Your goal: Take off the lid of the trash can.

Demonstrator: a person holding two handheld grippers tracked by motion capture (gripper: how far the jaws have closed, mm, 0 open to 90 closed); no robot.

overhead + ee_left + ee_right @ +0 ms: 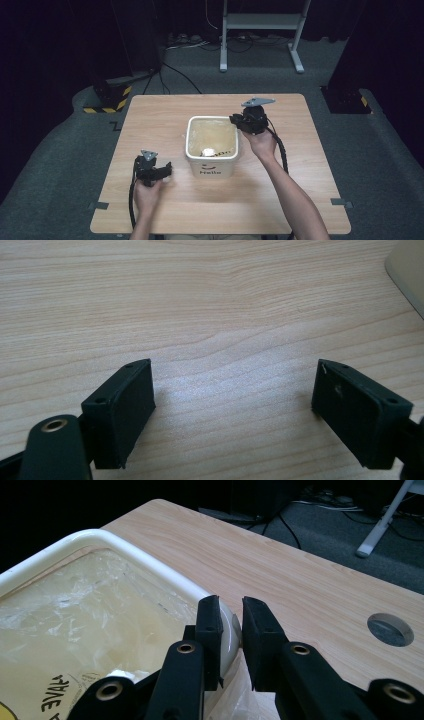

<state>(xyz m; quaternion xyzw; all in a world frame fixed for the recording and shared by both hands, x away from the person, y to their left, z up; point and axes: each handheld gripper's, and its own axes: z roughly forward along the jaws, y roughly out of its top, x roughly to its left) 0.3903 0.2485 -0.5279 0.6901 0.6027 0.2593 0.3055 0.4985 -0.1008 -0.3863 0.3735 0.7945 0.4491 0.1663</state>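
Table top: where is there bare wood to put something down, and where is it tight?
The table is bare along its far edge behind the bin, down its right side, and across the near edge between the forearms. It is tight at the bin's far right corner, gripped by the right gripper, and beside the left gripper.

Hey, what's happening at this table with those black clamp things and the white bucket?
A person sits at a light wooden table with a black two-jaw gripper in each hand. The right gripper is pinching the rim of a white square plastic bin, which is lined with a clear plastic bag; one jaw sits inside the rim, the other outside. The left gripper rests apart from the bin with its jaws wide open over bare wood, holding nothing.
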